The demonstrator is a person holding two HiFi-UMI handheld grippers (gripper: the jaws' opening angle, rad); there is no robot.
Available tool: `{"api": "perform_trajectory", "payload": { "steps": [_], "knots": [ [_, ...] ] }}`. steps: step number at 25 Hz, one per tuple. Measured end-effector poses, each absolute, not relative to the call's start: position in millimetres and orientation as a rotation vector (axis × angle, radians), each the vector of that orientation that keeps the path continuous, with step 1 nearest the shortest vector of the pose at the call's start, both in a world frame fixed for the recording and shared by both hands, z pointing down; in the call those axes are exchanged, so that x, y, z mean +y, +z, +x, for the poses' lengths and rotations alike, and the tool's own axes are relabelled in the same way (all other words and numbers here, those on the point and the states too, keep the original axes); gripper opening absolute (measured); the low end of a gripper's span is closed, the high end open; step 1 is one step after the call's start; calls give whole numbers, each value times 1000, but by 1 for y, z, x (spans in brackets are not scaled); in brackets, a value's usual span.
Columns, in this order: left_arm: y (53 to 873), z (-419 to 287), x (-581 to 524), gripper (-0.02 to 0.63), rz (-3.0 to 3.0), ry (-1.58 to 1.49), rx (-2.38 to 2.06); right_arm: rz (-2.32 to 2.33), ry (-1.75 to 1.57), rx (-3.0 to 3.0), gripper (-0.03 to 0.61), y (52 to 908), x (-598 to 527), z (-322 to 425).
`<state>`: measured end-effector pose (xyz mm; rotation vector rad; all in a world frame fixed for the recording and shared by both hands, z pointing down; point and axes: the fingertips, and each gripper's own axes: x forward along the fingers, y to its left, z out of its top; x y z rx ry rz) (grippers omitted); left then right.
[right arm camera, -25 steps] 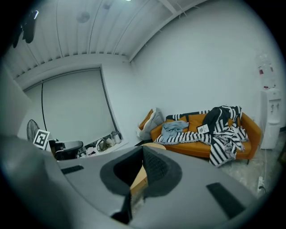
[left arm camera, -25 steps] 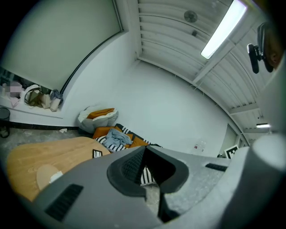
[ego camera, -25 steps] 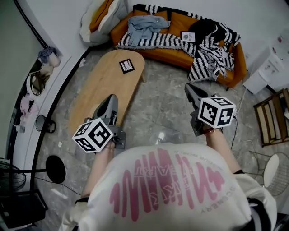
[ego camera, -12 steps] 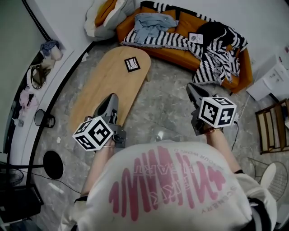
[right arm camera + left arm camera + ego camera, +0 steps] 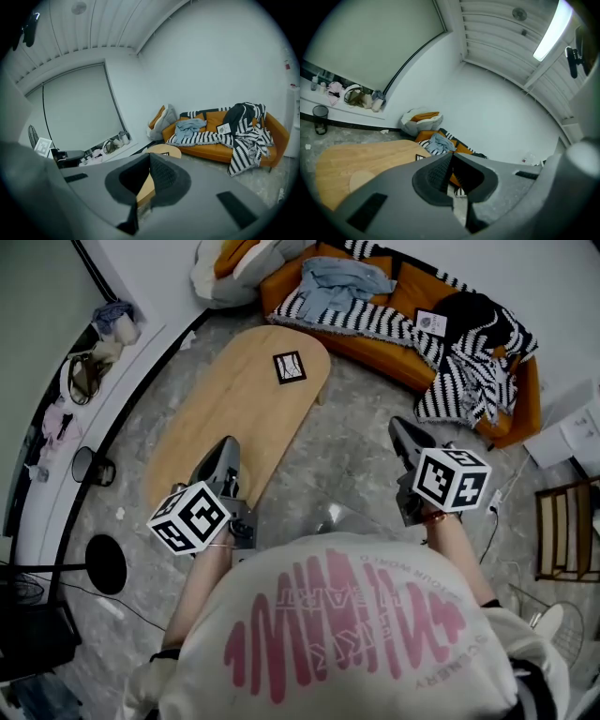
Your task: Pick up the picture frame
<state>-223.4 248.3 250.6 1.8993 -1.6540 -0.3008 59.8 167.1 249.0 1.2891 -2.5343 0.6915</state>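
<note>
The picture frame [image 5: 290, 367], small with a black border, lies flat near the far end of the oval wooden table [image 5: 216, 418]. In the left gripper view, the picture frame [image 5: 420, 157] shows as a dark edge just left of the jaws. My left gripper [image 5: 225, 451] hovers over the table's near right edge, jaws shut and empty, well short of the frame. My right gripper [image 5: 401, 430] hangs over the marble floor right of the table, its jaws meeting at the tips with nothing between them. Both point towards the sofa.
An orange sofa [image 5: 375, 343] with striped blankets and clothes stands behind the table. A cushion pile [image 5: 230, 263] sits at the sofa's left end. A ledge with bags [image 5: 84, 371] runs along the left wall. White boxes [image 5: 577, 432] and a wooden rack [image 5: 567, 526] stand right.
The table, frame and sofa have shifted right and slightly up in the head view as the person moves forward. Both grippers stay shut and held out in front.
</note>
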Motion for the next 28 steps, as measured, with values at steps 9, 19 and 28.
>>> {"api": "perform_trajectory", "payload": {
  "steps": [9, 19, 28],
  "knots": [
    [289, -224, 215, 3, 1786, -234, -1678, 1186, 825, -2474, 5, 295, 120, 53],
    [286, -225, 131, 3, 1692, -272, -1741, 1048, 890, -2500, 5, 305, 9, 39],
    [246, -216, 47, 3, 1714, -323, -1814, 1012, 966, -2558, 5, 286, -89, 41]
  ]
}}
